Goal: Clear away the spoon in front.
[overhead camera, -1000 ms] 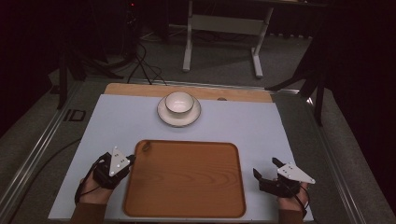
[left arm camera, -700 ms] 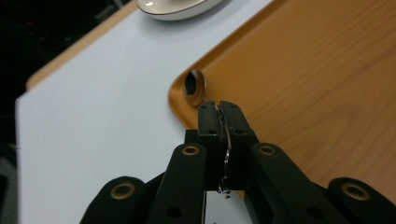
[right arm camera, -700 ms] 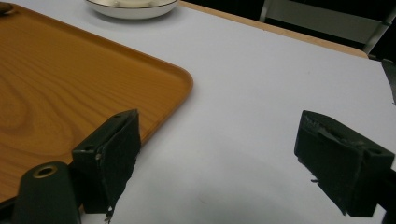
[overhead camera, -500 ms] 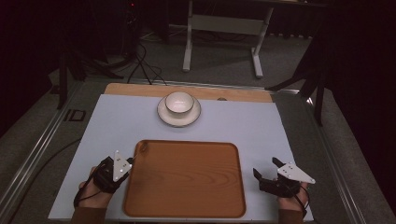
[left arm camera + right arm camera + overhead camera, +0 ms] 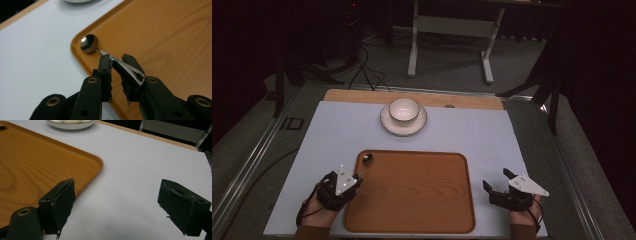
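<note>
Steel spoon [image 5: 89,44] lay at the far left corner of the wooden tray [image 5: 412,192], bowl end resting against the rim, handle running back between the jaws of my left gripper [image 5: 117,61]. Those jaws had just been opening — the handle sat between the pads, apparently loose rather than pinched. Right gripper [image 5: 117,195] sat idle on the worktop [image 5: 477,135] just right of the tray, jaws wide apart, nothing in them. Bowl on its saucer [image 5: 404,115] stood well beyond the tray.

My read on handling: spoon was light, rigid and slick — thin polished handle, likely to twist or slide in the pads. I'd grip mid-handle across the flat faces, not near the tapered neck, and keep it level so the bowl end didn't swing.
</note>
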Demonstrator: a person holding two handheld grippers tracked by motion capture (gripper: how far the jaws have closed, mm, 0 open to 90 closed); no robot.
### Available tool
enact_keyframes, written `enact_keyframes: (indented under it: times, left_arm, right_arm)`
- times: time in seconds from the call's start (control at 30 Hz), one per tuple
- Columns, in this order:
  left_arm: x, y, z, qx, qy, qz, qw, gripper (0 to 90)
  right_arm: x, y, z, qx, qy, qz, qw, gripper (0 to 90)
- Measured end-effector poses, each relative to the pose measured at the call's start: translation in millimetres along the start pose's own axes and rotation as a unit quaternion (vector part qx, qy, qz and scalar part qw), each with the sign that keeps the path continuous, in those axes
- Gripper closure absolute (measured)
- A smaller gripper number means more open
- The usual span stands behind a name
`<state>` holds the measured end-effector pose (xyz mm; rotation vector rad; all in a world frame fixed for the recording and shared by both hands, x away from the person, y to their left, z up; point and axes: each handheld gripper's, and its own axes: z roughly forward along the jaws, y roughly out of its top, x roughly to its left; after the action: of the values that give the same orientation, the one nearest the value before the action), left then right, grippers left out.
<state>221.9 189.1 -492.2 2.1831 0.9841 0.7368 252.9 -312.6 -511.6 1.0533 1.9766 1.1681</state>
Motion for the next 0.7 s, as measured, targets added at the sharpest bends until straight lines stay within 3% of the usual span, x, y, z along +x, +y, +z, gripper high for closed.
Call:
enact_keyframes:
  times: [0.27, 0.57, 0.7]
  left_arm:
    - [-2.7, -6.6, 2.5, 0.011, -0.020, -0.035, 0.9991, 70.5]
    - [-12.1, -7.6, -0.9, 0.000, -0.033, -0.044, 0.9985, 56.8]
    - [-14.5, -7.4, -4.1, -0.019, -0.043, -0.049, 0.9977, 49.5]
  right_arm:
    - [0.0, 0.3, -0.4, 0.000, -0.001, -0.001, 1.0000, 14.2]
    - [-0.2, 0.7, -1.1, 0.000, -0.002, 0.000, 1.0000, 14.2]
    - [0.0, 0.9, -1.1, 0.000, -0.001, -0.001, 1.0000, 14.2]
